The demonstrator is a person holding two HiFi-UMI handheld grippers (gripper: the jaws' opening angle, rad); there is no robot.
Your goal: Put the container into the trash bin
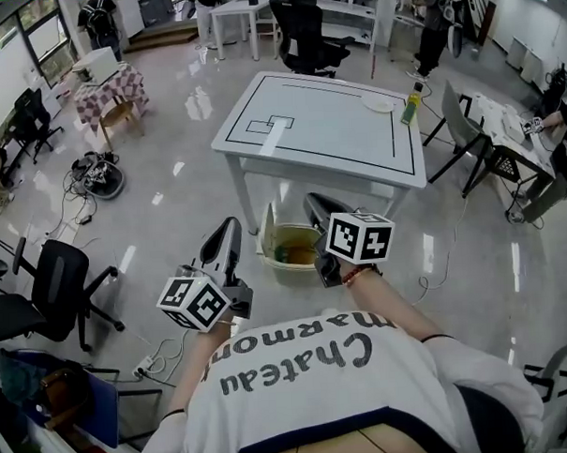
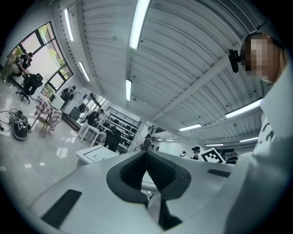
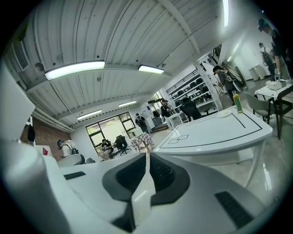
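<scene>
Left gripper [image 1: 229,226] and right gripper [image 1: 313,204] both have fingers closed on nothing, flanking the trash bin [image 1: 268,233] by the desk [image 1: 335,125], so I'm guessing the drop's done.

Head view looks steeply down from the person [image 1: 351,387]; both gripper views face roughly level, sharing the white table [image 1: 326,125].

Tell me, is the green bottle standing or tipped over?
Upright: the tall green bottle stands on its base near the white table's edge.
</scene>
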